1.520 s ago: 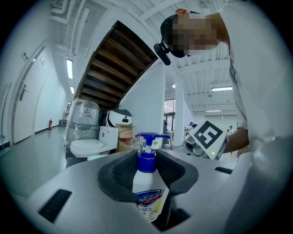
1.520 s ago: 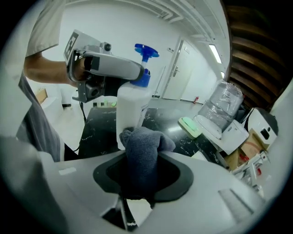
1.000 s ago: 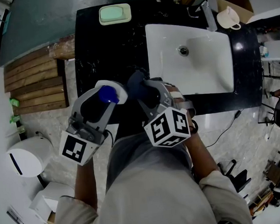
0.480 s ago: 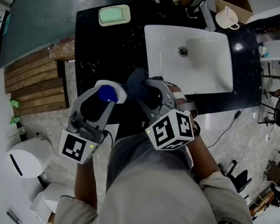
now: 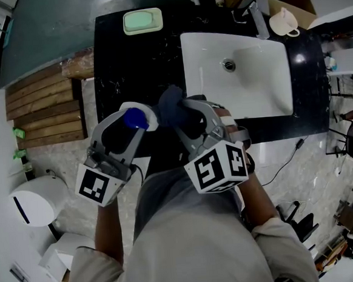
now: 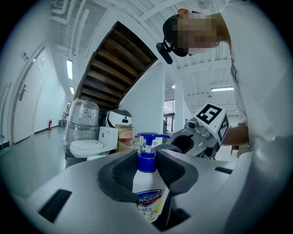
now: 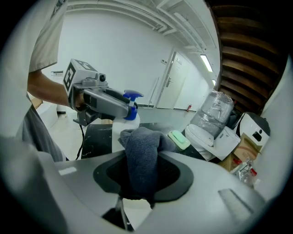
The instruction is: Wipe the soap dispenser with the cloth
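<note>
Left claw clamps soap dispenser over table front edge; my right claw pinches cloth just beside it.

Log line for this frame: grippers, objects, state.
left gripper: shut on soap dispenser | right gripper: shut on cloth | cloth close beside dispenser, contact unclear

The soap dispenser has its base hidden.
</note>
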Action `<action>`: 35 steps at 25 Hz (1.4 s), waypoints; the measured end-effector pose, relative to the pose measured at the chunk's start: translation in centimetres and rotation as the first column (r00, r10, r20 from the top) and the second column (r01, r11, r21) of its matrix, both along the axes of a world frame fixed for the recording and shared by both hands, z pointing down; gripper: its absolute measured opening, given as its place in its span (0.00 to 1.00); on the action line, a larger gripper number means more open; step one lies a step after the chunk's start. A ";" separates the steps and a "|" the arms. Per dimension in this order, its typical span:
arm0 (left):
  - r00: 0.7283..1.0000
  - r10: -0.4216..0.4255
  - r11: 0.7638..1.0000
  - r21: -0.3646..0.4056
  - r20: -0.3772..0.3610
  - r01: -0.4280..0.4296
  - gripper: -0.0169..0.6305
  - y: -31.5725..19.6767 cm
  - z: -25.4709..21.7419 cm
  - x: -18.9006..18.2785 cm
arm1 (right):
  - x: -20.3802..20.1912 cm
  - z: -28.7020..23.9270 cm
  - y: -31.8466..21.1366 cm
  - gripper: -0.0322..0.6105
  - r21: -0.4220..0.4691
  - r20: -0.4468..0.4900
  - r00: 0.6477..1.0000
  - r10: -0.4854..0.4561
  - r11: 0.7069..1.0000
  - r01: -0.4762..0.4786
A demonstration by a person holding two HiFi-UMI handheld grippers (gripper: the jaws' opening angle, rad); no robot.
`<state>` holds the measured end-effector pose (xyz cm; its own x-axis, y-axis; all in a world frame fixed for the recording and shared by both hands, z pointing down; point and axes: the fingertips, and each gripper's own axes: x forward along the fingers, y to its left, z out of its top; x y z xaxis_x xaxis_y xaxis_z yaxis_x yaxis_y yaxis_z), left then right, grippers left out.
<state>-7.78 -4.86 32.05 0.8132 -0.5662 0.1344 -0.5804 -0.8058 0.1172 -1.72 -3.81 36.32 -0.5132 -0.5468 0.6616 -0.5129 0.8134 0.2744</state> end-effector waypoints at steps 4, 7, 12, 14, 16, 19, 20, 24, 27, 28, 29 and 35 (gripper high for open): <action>1.000 0.001 1.000 -0.001 -0.004 -0.001 0.22 0.0 0.0 0.0 | -0.1 -0.7 -0.1 0.23 0.007 0.005 1.000 0.002 1.000 -0.002; 1.000 0.002 1.000 -0.003 -0.004 -0.002 0.22 0.0 0.0 0.0 | -0.3 -1.5 -0.3 0.23 0.021 0.018 1.000 0.002 1.000 -0.002; 1.000 0.003 1.000 -0.002 -0.011 -0.003 0.22 -0.1 0.0 0.0 | -1.0 -3.0 -0.3 0.23 0.038 0.057 0.998 -0.013 0.999 0.011; 1.000 0.003 1.000 -0.001 -0.013 -0.003 0.22 -0.1 0.0 0.0 | -1.2 -3.3 -0.3 0.23 0.047 0.056 0.998 -0.020 0.999 0.017; 1.000 0.004 1.000 -0.002 -0.012 -0.004 0.22 -0.1 0.0 0.0 | -1.4 -3.5 -0.2 0.23 0.052 0.056 0.998 -0.025 0.998 0.022; 1.000 0.004 1.000 -0.003 -0.012 -0.004 0.22 -0.1 0.0 0.0 | -1.4 -3.6 -0.1 0.23 0.052 0.054 0.998 -0.031 0.998 0.029; 1.000 0.003 1.000 -0.004 -0.013 -0.003 0.22 -0.1 0.0 0.0 | -1.4 -3.5 0.0 0.23 0.051 0.051 0.998 -0.034 0.998 0.031; 1.000 0.002 1.000 -0.005 -0.014 -0.002 0.22 -0.1 0.0 0.0 | -1.6 -3.2 0.5 0.23 0.042 0.047 0.998 -0.043 0.998 0.041; 1.000 0.000 1.000 -0.007 -0.016 -0.001 0.22 -0.1 0.0 0.0 | -1.6 -2.9 0.9 0.23 0.035 0.045 0.998 -0.051 0.998 0.050; 1.000 0.000 1.000 -0.008 -0.017 -0.001 0.22 -0.1 0.0 0.0 | -1.6 -2.8 1.0 0.23 0.032 0.045 0.998 -0.052 0.998 0.050; 1.000 0.000 1.000 -0.009 -0.017 0.000 0.22 0.0 0.1 0.0 | -1.6 -2.7 1.2 0.23 0.029 0.045 0.998 -0.052 0.998 0.050; 1.000 0.001 1.000 -0.005 -0.021 -0.001 0.22 0.0 -0.1 0.0 | -1.2 -1.9 1.9 0.23 0.003 0.051 0.997 -0.051 0.999 0.051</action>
<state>-7.75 -4.87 31.99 0.8163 -0.5650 0.1204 -0.5773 -0.8055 0.1336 -2.95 -1.94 34.37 -0.5737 -0.5201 0.6328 -0.4841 0.8384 0.2503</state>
